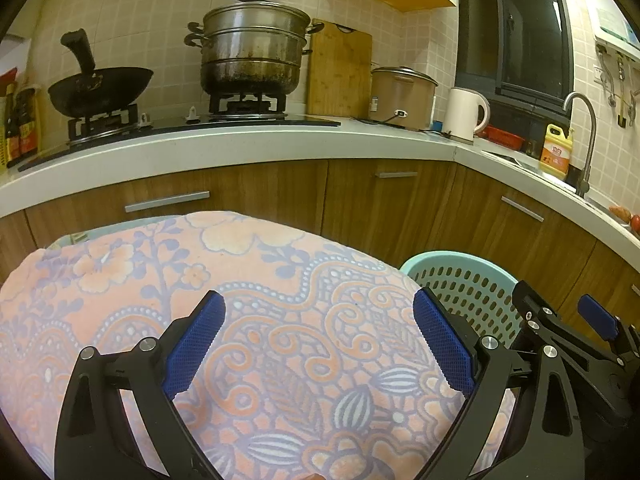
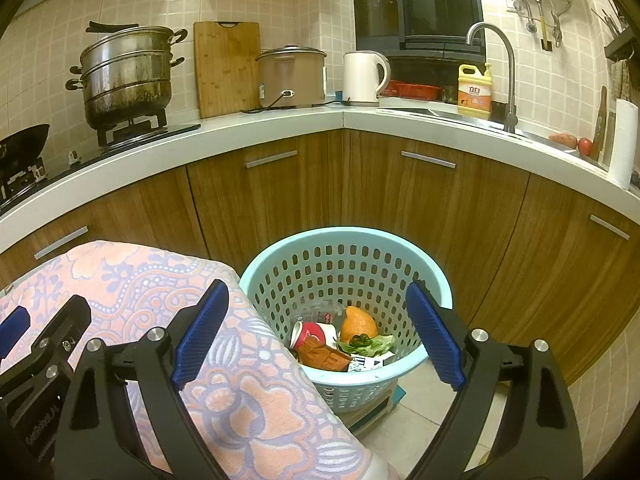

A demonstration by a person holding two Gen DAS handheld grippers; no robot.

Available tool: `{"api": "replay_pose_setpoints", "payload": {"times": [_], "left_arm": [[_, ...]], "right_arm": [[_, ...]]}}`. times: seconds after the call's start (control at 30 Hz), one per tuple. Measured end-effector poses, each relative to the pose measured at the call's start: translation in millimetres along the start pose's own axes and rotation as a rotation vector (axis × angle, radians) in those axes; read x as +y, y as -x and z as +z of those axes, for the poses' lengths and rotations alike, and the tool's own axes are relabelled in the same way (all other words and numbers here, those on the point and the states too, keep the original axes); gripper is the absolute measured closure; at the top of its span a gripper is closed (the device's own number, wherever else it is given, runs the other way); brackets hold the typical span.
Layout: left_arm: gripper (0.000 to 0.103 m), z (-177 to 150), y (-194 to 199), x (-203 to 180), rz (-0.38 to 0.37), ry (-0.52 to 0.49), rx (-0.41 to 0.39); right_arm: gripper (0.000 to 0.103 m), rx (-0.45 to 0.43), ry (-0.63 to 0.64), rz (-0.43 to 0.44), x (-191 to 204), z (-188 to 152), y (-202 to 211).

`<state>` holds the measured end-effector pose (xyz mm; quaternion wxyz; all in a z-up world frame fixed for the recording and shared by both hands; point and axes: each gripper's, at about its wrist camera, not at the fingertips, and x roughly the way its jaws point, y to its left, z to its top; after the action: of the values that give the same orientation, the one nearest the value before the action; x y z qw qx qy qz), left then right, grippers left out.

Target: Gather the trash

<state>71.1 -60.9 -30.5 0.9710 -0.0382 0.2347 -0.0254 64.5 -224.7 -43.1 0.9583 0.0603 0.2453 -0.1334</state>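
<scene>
A light blue perforated basket (image 2: pixel 280 268) stands on the floor beside the cloth-covered table (image 2: pixel 132 280). Inside it lie an orange peel (image 2: pixel 357 323), a red-and-white cup (image 2: pixel 310 332), green leaves (image 2: pixel 366 343), a brown carton (image 2: pixel 324 356) and a clear wrapper (image 2: pixel 316 309). My right gripper (image 2: pixel 318 334) is open and empty above the basket's near side. My left gripper (image 1: pixel 320 344) is open and empty over the floral cloth (image 1: pixel 240 280). The basket also shows in the left wrist view (image 1: pixel 468 280), with the right gripper (image 1: pixel 560 320) over it.
Wooden cabinets (image 2: pixel 384 200) under a white counter (image 2: pixel 280 120) wrap behind the basket. On the counter stand a steamer pot (image 2: pixel 126 76), a wok (image 1: pixel 100 90), a cutting board (image 2: pixel 228 68), a rice cooker (image 2: pixel 292 76), a kettle (image 2: pixel 364 76) and a yellow bottle (image 2: pixel 475 90) by the tap (image 2: pixel 500 68).
</scene>
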Motion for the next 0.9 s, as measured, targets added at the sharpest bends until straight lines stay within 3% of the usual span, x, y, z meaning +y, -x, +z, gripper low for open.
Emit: {"api": "replay_pose_setpoints", "payload": {"times": [0.9], "left_arm": [[0.011,1.1,4.2,3.4,0.024,0.01,-0.021]], "right_arm": [[0.017,-0.002,0.001,-0.005,1.0,0.3,0.6]]}}
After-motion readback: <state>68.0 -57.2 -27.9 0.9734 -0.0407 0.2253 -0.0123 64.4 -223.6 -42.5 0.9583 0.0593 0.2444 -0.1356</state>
